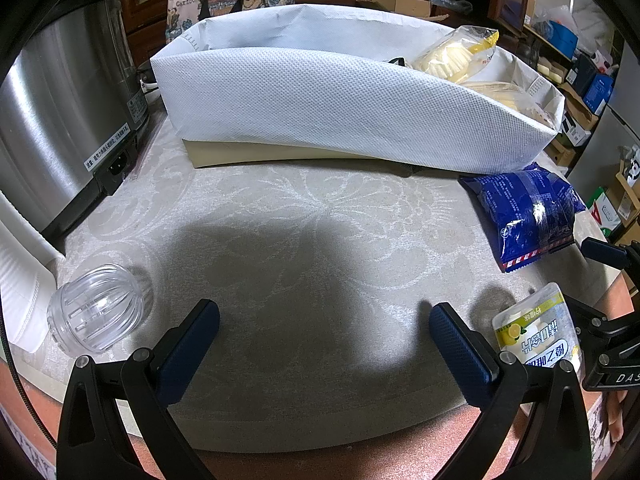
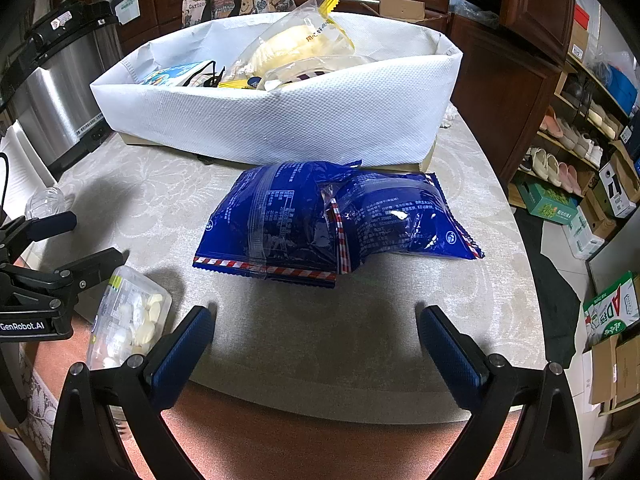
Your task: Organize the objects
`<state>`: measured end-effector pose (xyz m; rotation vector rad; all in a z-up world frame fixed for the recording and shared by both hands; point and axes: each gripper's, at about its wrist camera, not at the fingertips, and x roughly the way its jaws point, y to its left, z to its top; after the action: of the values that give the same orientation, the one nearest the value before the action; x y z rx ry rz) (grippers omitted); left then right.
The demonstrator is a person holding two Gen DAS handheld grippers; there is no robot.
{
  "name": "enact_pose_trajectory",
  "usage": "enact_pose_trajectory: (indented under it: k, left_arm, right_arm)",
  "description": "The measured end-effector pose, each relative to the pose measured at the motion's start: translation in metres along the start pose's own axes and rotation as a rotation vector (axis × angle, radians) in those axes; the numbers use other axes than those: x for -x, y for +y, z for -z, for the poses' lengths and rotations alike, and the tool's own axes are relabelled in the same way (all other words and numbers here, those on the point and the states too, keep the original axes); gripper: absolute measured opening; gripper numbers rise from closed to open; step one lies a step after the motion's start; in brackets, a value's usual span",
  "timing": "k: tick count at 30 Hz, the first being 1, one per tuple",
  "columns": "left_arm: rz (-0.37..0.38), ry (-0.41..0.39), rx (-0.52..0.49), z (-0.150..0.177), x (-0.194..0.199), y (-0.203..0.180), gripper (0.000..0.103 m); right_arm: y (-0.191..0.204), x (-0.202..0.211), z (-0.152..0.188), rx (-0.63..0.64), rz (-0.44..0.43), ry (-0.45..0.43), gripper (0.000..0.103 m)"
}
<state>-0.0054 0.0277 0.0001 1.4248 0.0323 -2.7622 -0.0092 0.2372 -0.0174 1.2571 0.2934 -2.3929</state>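
Counter [image 2: 360, 320]: blue snack packets [image 2: 332, 220] flat, long axis parallel to front edge; left gripper [image 1: 324, 324] and right gripper [image 2: 316, 328] both spread wide, empty.

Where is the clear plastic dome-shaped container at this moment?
In the left wrist view the clear dome container lies on its side at the table's near left edge, just left of the open left gripper, below the steel appliance.
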Motion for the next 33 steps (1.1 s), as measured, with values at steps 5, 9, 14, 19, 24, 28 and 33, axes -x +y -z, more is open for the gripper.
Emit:
enact_pose_trajectory:
  k: [5, 9, 14, 19, 24, 28, 33]
  left_arm:
    - [0.0, 0.0, 0.0, 0.0, 0.0, 0.0, 0.102]
    - [0.0, 0.0, 0.0, 0.0, 0.0, 0.0, 0.102]
    - [0.0, 0.0, 0.0, 0.0, 0.0, 0.0, 0.102]
    - [0.0, 0.0, 0.0, 0.0, 0.0, 0.0, 0.102]
    - [0.0, 0.0, 0.0, 0.0, 0.0, 0.0, 0.102]
    - [0.0, 0.0, 0.0, 0.0, 0.0, 0.0, 0.102]
    - [0.0, 0.0, 0.0, 0.0, 0.0, 0.0, 0.102]
  right_arm:
    - [0.0, 0.0, 0.001, 0.001, 0.0, 0.0, 0.103]
    - [0.0, 0.0, 0.001, 0.001, -0.001, 0.0, 0.103]
    - [0.0, 0.0, 0.001, 0.002, -0.001, -0.001, 0.103]
    - [0.001, 0.0, 0.0, 0.019, -0.016, 0.004, 0.103]
    - [-0.009, 0.005, -0.001, -0.036, -0.072, -0.026, 0.094]
    - [-0.015, 0.027, 0.004, -0.081, -0.038, -0.161, 0.082]
    - [0.009, 0.059, 0.013, 0.043, -0.214, -0.298, 0.082]
